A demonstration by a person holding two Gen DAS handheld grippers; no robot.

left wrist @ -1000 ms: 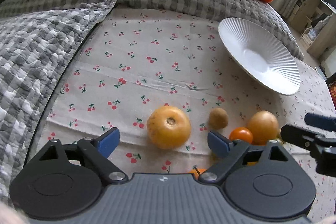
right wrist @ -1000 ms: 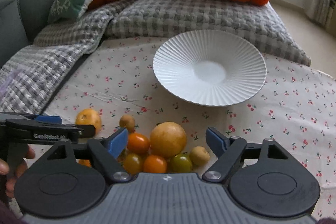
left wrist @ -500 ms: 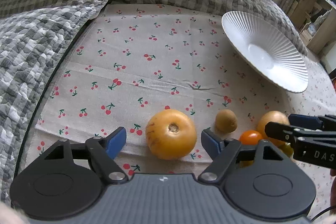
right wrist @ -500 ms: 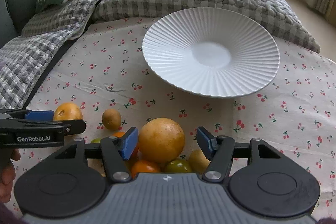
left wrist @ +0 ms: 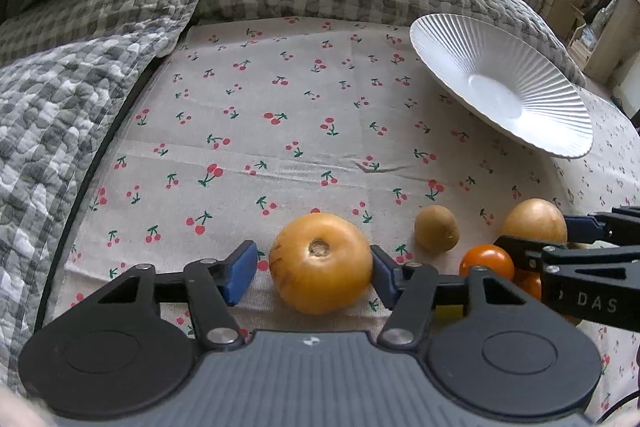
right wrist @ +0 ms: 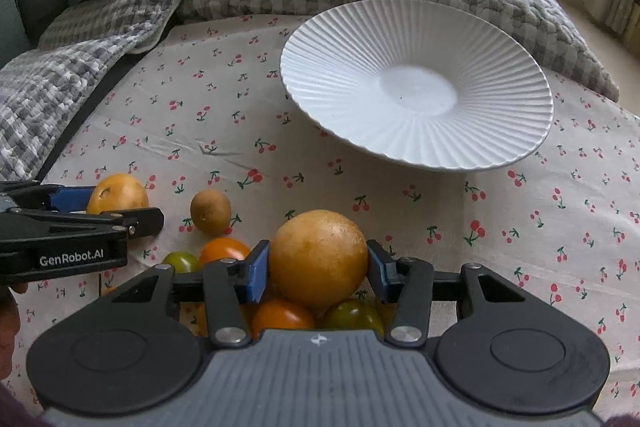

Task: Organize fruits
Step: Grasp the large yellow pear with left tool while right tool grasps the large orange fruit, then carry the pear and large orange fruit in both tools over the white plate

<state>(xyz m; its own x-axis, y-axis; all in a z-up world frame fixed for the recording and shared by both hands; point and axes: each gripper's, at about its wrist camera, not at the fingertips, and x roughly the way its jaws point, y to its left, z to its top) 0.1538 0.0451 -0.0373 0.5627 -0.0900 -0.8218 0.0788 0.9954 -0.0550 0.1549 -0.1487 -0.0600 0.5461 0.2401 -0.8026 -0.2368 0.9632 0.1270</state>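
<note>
The left gripper (left wrist: 312, 269) sits low over the cherry-print cloth (left wrist: 280, 131), its jaws having just been closing around a yellow fruit with a stem dimple (left wrist: 320, 263). The right blue pad looks to be against the fruit's side, while a small gap shows at the left pad, so the jaws are not yet clamped. The fruit lies near the cloth's near edge. To its right along that edge lie a small brown fruit (left wrist: 436, 229), an orange tomato (left wrist: 486, 261) and a second yellow fruit (left wrist: 534, 219), partly hidden by the right gripper (left wrist: 532, 239). A white ribbed plate (left wrist: 452, 51) lies toward the cloth's far right corner, beside the grey checked quilt (left wrist: 60, 99).

From the right wrist, the right gripper (right wrist: 318, 267) has both blue pads pressed on a smooth round yellow fruit (right wrist: 318, 259), its jaws having just been closing on it. That fruit rests atop a pile of orange and green tomatoes (right wrist: 282, 315) at the near edge. The left gripper (right wrist: 120, 215) comes in from the left, its yellow fruit (right wrist: 118, 193) between its fingers. The plate (right wrist: 500, 99) lies beyond, empty.
</note>
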